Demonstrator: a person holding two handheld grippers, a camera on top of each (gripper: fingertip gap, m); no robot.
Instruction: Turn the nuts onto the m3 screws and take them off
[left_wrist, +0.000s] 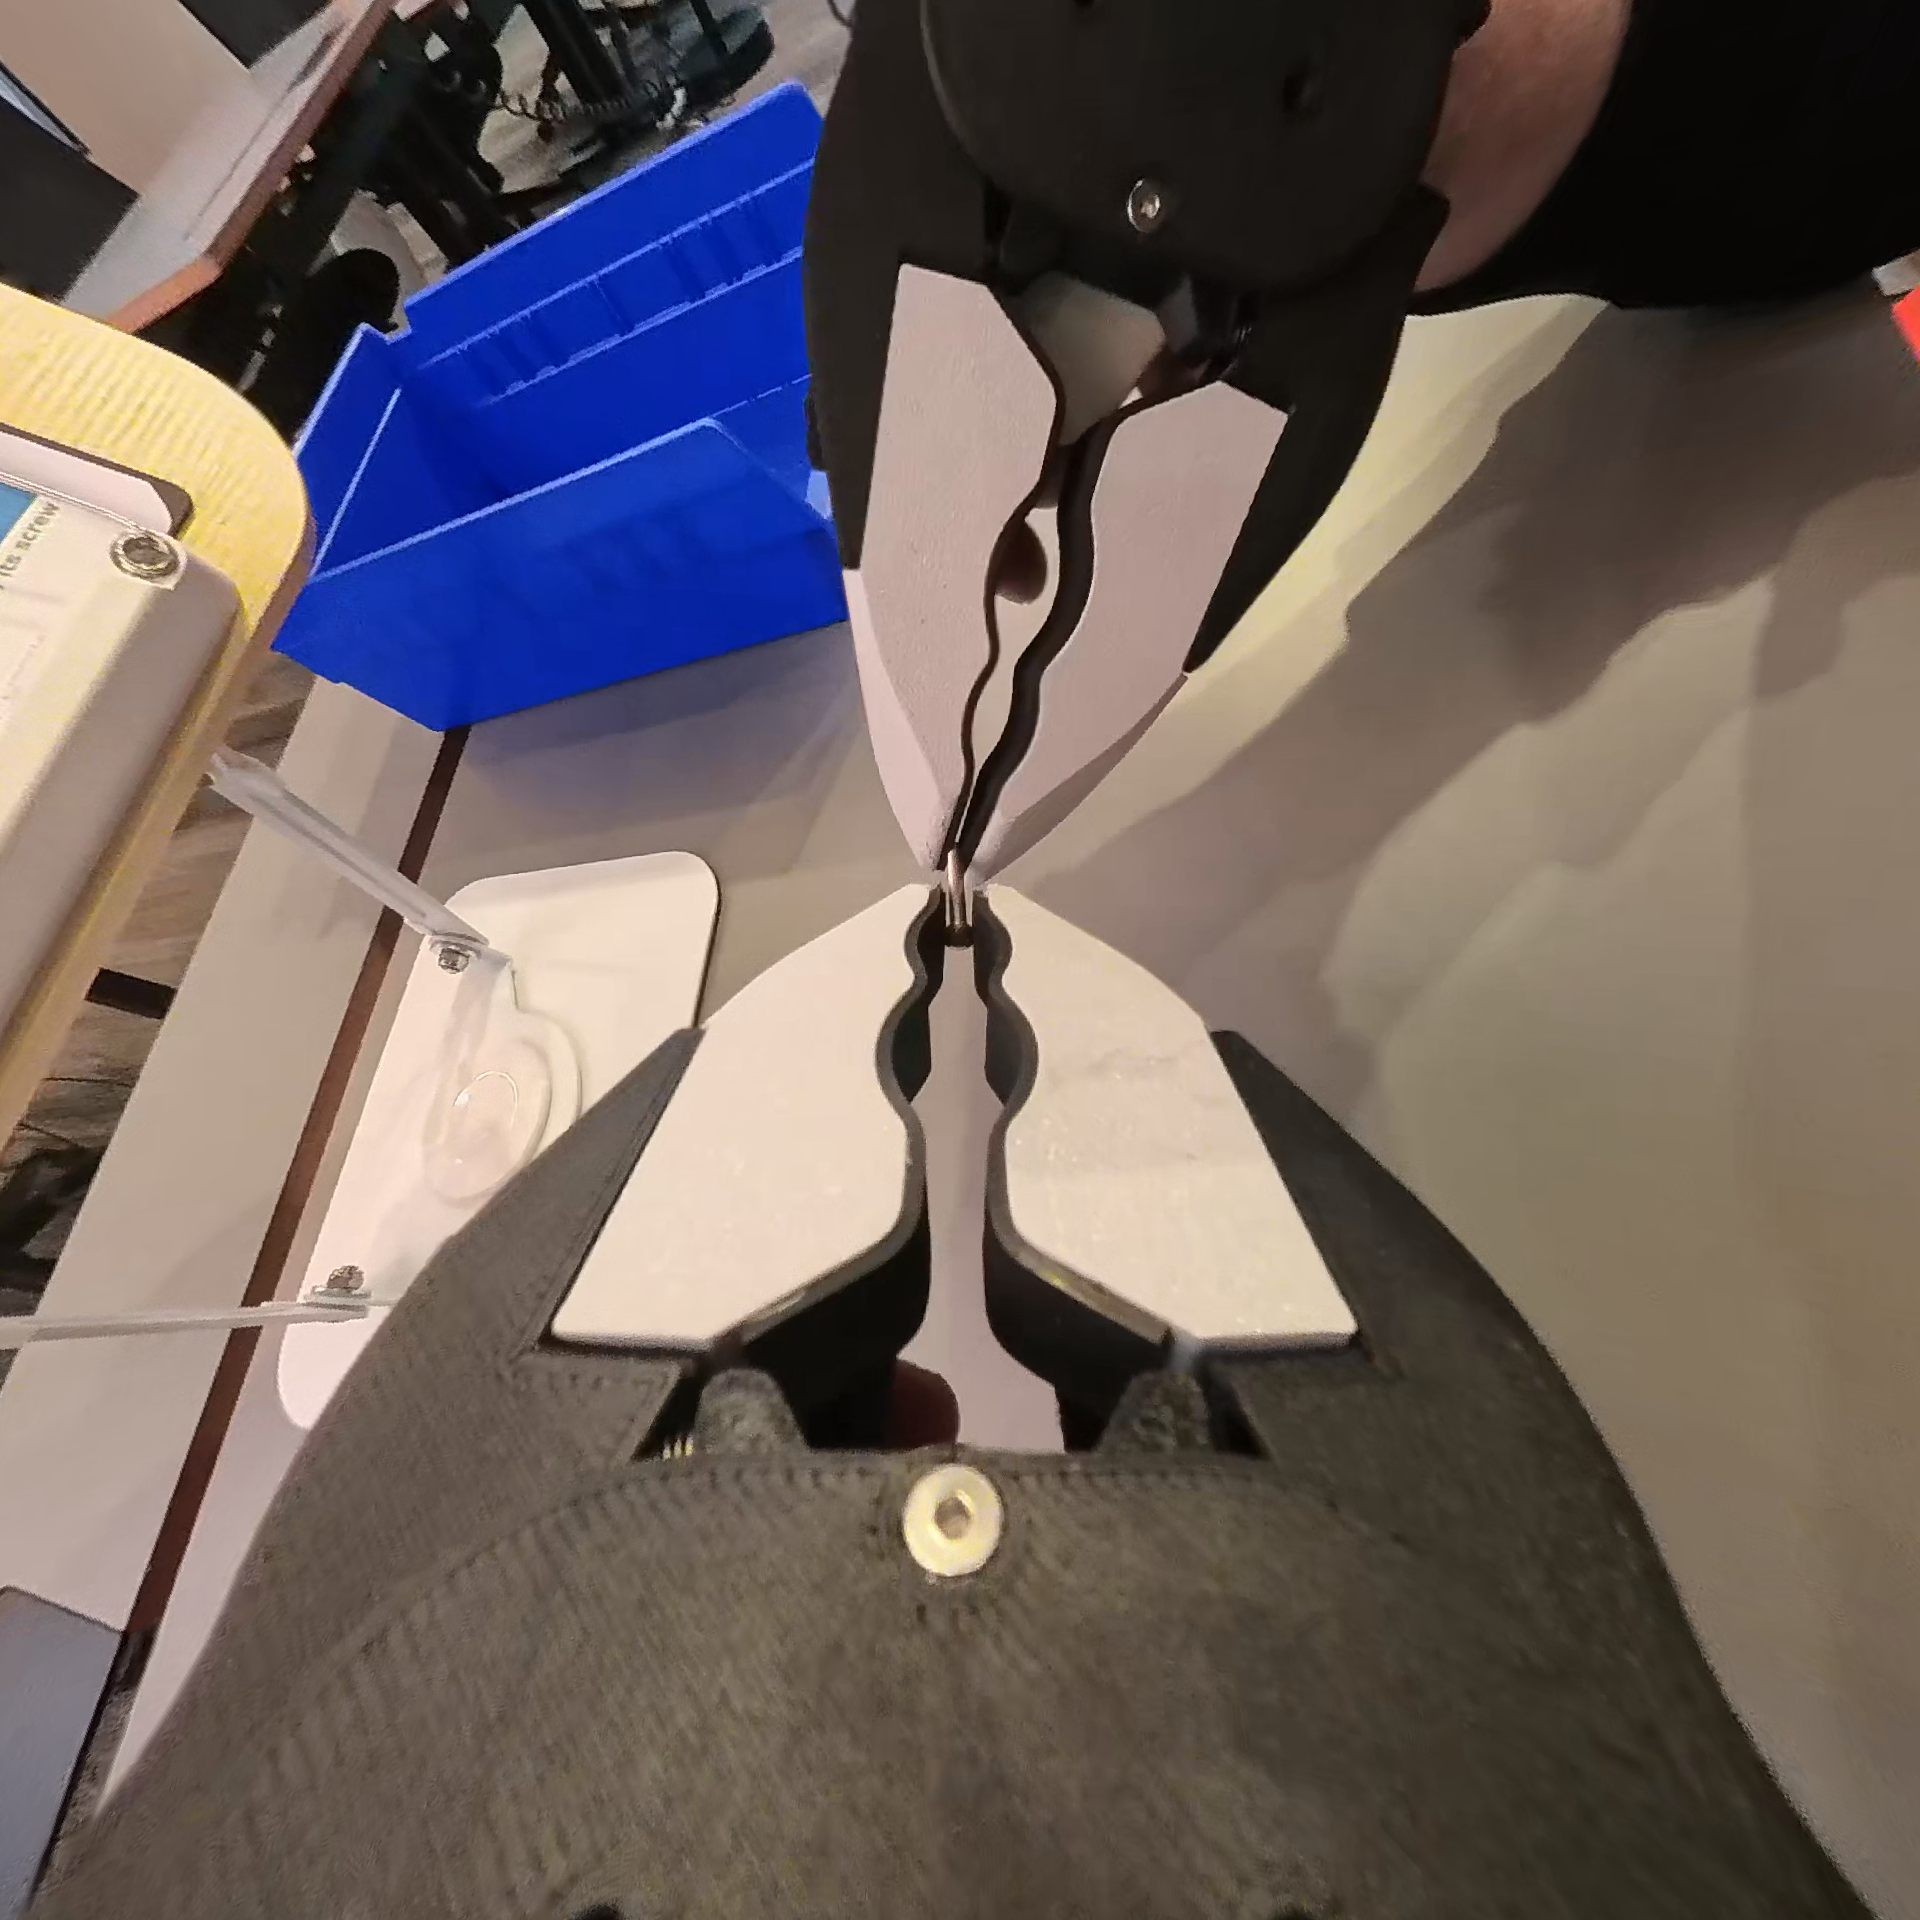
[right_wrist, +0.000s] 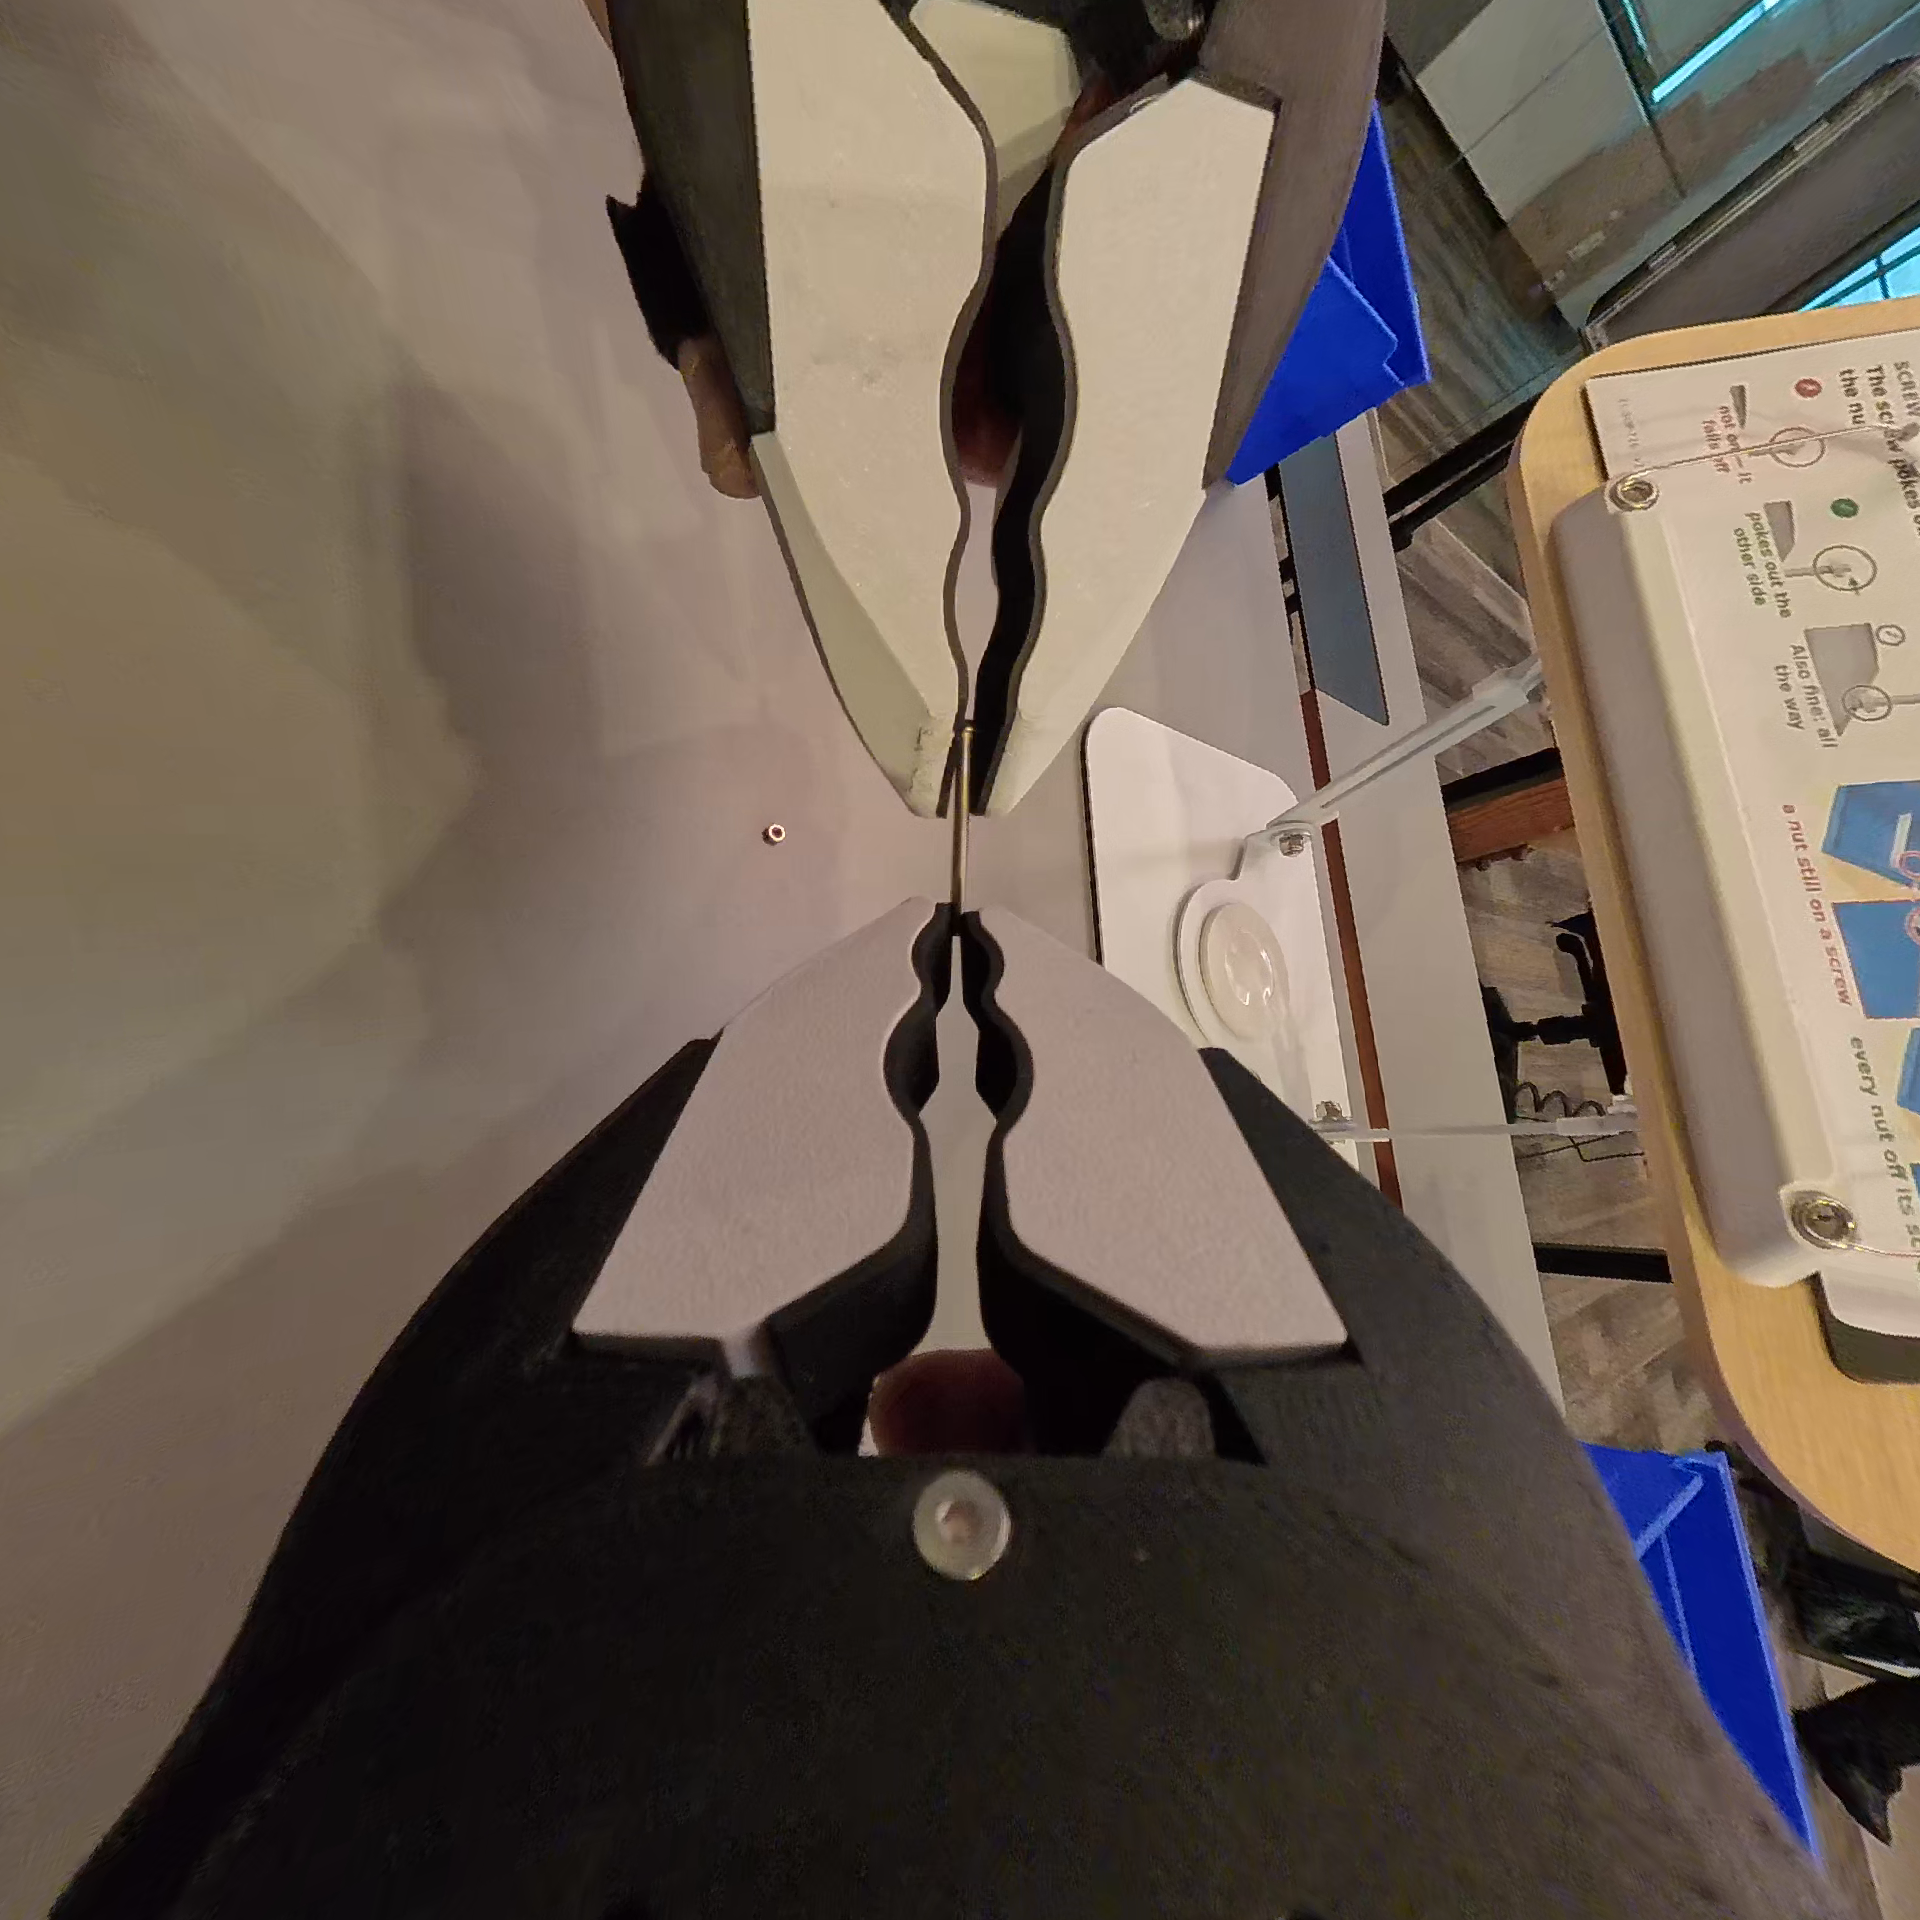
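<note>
The m3 screw (right_wrist: 963, 831) hangs in the air above the grey table (right_wrist: 312, 520), bridging the two claws tip to tip. The right claw (right_wrist: 957, 914) is pressed together on its near end; the left claw (left_wrist: 954, 914) pinches the far end, where a small ring-shaped piece, probably a nut, sits at the tips. So I judge one threading or unthreading step to be underway, with which of the two unclear. A loose nut (right_wrist: 774, 833) lies on the table just beside the screw. The blue bin (left_wrist: 582, 499) stands farther off, its contents hidden. Thread engagement is too small to make out.
</note>
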